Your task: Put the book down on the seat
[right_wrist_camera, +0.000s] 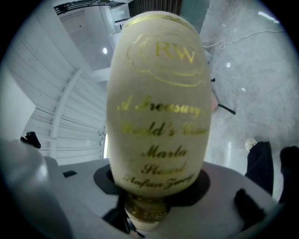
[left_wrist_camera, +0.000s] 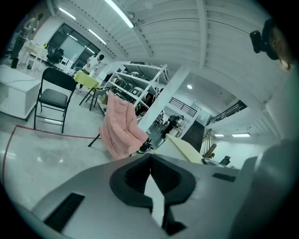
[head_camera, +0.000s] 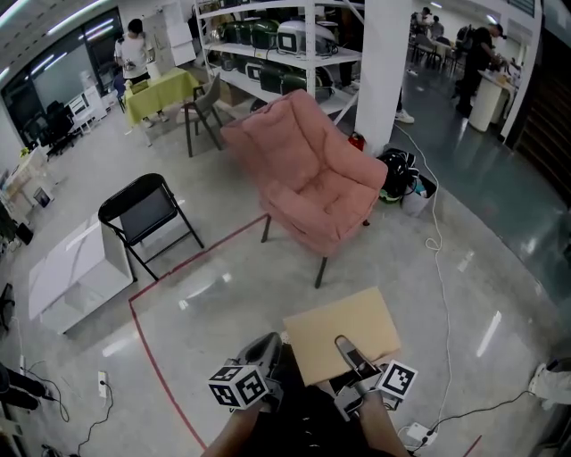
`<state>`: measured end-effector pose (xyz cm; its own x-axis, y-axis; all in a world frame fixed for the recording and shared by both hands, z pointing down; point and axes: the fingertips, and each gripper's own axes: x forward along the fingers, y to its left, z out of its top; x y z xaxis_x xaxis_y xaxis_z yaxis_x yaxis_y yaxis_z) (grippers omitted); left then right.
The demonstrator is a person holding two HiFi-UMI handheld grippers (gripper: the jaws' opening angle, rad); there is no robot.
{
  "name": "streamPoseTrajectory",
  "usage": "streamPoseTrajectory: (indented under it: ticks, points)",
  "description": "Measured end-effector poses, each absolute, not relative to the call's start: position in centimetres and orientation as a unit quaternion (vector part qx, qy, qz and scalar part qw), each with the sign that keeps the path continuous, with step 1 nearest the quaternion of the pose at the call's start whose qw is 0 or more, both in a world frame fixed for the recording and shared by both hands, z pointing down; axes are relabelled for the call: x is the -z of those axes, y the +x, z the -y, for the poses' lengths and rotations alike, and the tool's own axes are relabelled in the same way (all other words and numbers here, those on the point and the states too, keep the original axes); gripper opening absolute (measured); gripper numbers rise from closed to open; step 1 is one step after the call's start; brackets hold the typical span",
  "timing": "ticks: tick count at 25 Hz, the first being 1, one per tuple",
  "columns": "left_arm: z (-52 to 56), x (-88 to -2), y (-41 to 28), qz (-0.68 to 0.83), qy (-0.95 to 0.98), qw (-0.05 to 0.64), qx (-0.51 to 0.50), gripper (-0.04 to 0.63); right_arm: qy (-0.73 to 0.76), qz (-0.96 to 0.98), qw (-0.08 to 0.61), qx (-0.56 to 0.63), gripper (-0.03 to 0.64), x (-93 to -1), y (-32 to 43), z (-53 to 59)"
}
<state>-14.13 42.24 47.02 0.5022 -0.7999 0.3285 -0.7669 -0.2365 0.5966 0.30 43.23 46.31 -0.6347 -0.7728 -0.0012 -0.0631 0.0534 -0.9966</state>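
Squarely between right gripper (head_camera: 344, 346) jaws: book (head_camera: 357, 319)

The floor (head_camera: 223, 303) is grey polished concrete with glare patches, crossed by a red tape line (head_camera: 147, 348) and loose cables (head_camera: 437, 232). A pink armchair (head_camera: 308, 178) stands before a white pillar (head_camera: 384, 62) and metal shelves (head_camera: 277, 54). Left of it are a black folding chair (head_camera: 143, 214), a low white cabinet (head_camera: 71, 277) and a table with a yellow-green cloth (head_camera: 161, 89). Dark windows (head_camera: 53, 71) line the far wall; strip lights (left_wrist_camera: 119, 13) run along the white ceiling.
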Motion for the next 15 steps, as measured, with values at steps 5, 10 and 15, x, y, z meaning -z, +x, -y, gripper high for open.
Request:
streamPoseTrajectory:
  ticks: [5,10,15]
  points:
    - [-40.2,-47.1,-12.9,0.491,0.788,0.371,0.024,0.011,-0.318,-0.657,0.292,0.618,0.232,-46.5,1.2,-42.0]
    - [-37.6,-47.2,-11.8,0.487,0.790,0.372,0.024,0.011,-0.331,-0.655,0.288,0.615,0.232,-47.0,2.6,-40.2]
    - [-34.7,-47.0,-11.1,0.484,0.790,0.375,0.025,0.011,-0.339,-0.644,0.288,0.622,0.232,-47.5,3.5,-37.3]
